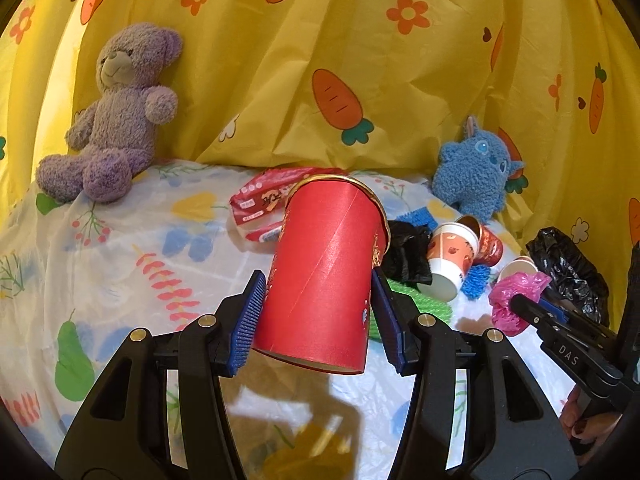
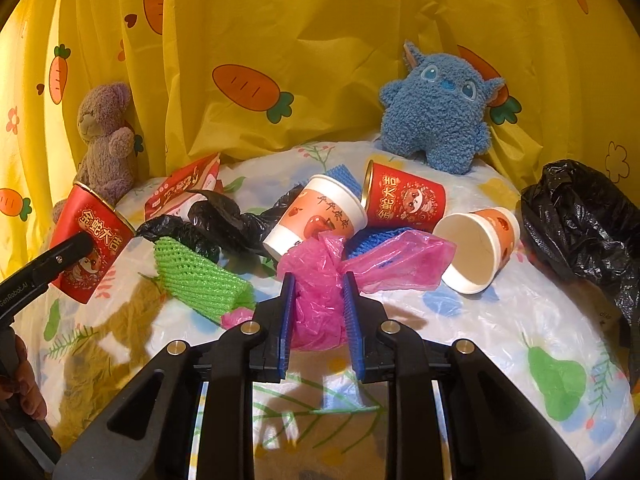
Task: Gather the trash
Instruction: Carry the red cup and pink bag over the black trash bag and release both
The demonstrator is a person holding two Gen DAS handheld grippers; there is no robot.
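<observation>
Holding the red cup clamped in our left gripper and the pink bag pinched in our right gripper, we judged both should travel level to the black bag.

Yellow curtain with orange carrot and flower print is hanging in folds across the whole back. White cloth with pear, leaf and berry prints is covering the surface below and catching hard shadows. Purple teddy bear and blue plush monster are leaning against the curtain.
</observation>
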